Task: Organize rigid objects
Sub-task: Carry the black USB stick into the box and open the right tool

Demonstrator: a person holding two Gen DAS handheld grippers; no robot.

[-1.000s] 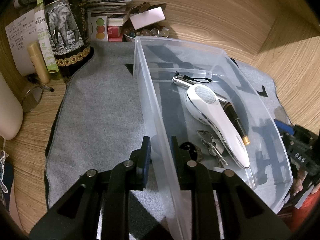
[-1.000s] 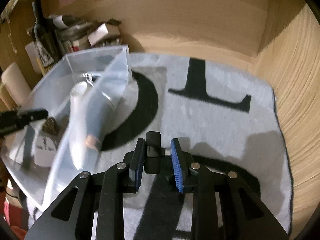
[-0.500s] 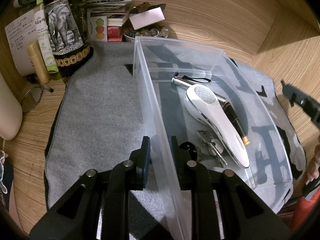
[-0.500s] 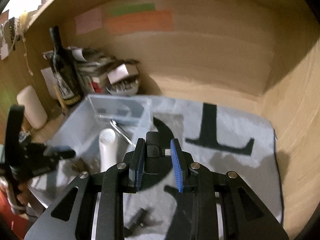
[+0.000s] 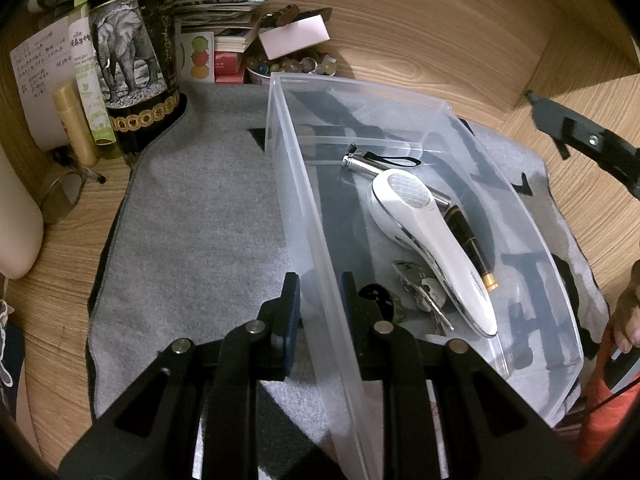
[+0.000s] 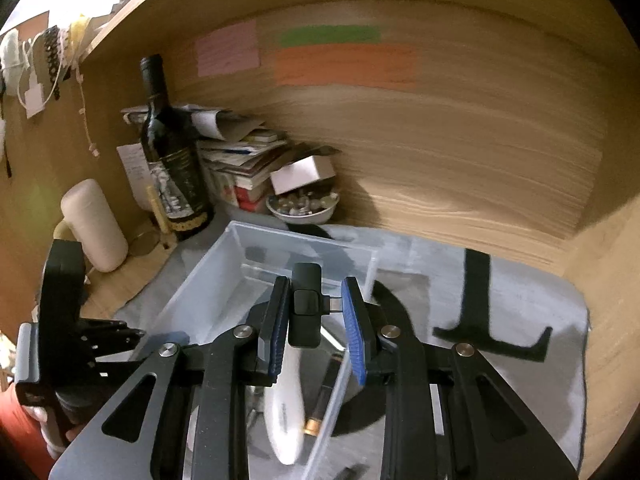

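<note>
1. We see the clear plastic bin [image 5: 400, 120] on the grey mat [image 5: 192, 216], near the mat's back edge.
2. Left gripper [image 5: 319, 300]: fingers narrowly apart, straddling the bin's left wall; we cannot tell if they pinch it.
3. Right gripper [image 6: 316, 316] clamps a small black adapter [image 6: 306, 308] above the bin.
4. In the bin: white handheld device [image 5: 432, 240], silver flashlight [image 5: 360, 164], black pen [image 5: 472, 244], keys [image 5: 420, 292].
</note>
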